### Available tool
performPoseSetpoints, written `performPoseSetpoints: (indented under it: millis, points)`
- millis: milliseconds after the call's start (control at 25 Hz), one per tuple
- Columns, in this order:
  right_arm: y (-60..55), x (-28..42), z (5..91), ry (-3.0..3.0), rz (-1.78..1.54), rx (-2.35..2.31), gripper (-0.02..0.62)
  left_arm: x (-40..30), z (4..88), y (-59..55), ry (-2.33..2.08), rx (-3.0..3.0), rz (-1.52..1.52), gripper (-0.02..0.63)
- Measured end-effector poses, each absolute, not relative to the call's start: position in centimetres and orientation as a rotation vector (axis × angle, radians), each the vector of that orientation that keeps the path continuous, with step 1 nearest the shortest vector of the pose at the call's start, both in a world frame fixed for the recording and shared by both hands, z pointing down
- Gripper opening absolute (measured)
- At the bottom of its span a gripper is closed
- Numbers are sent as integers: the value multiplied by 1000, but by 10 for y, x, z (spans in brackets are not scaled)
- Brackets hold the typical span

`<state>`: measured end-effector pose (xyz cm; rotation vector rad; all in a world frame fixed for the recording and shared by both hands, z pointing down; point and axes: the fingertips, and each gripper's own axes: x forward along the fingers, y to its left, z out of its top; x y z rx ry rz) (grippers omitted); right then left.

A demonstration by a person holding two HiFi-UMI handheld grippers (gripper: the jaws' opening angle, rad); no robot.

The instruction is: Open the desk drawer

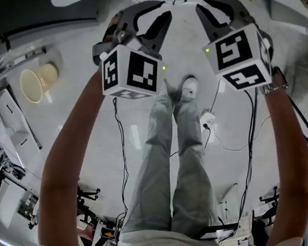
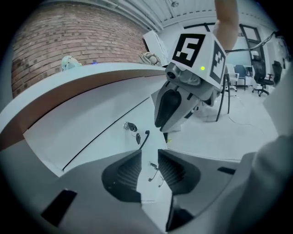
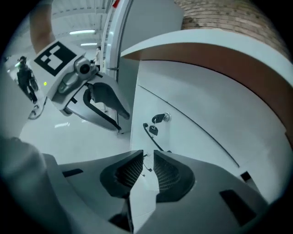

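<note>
The white drawer front (image 2: 98, 121) (image 3: 192, 137) sits under a white desk top (image 2: 91, 75) (image 3: 206, 50) with a brown edge. It carries a lock with a key (image 2: 130, 126) (image 3: 161, 118) and a thin black handle (image 2: 144, 138) (image 3: 153, 138). My left gripper (image 2: 150, 167) (image 1: 150, 16) points at the front just below the handle; its jaws stand apart with nothing between them. My right gripper (image 3: 147, 165) (image 1: 215, 10) hangs beside it, close to the handle, jaws a narrow gap apart and gripping nothing. Each gripper shows in the other's view, the right gripper (image 2: 171, 109) and the left gripper (image 3: 103, 105).
A brick wall (image 2: 68, 36) rises behind the desk. The person's legs (image 1: 171, 166) stand on a pale floor with black cables (image 1: 121, 160) and a power strip (image 1: 206, 119). Office chairs (image 2: 262, 77) stand far right. A pale round bin (image 1: 33, 84) sits at left.
</note>
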<state>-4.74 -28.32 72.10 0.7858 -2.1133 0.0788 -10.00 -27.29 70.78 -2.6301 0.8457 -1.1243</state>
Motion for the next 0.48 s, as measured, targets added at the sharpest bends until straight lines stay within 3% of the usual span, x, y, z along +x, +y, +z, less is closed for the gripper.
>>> performPoseSetpoints:
  millis: [80,480]
  points:
    - [-291,-52,727,-2082,-5,754,151,-94,713,-285,838,-2591,-1139,121]
    - [-325,-72,753,-1939,-310,592,161,-82,743,-323,590,-2272,-1309,158]
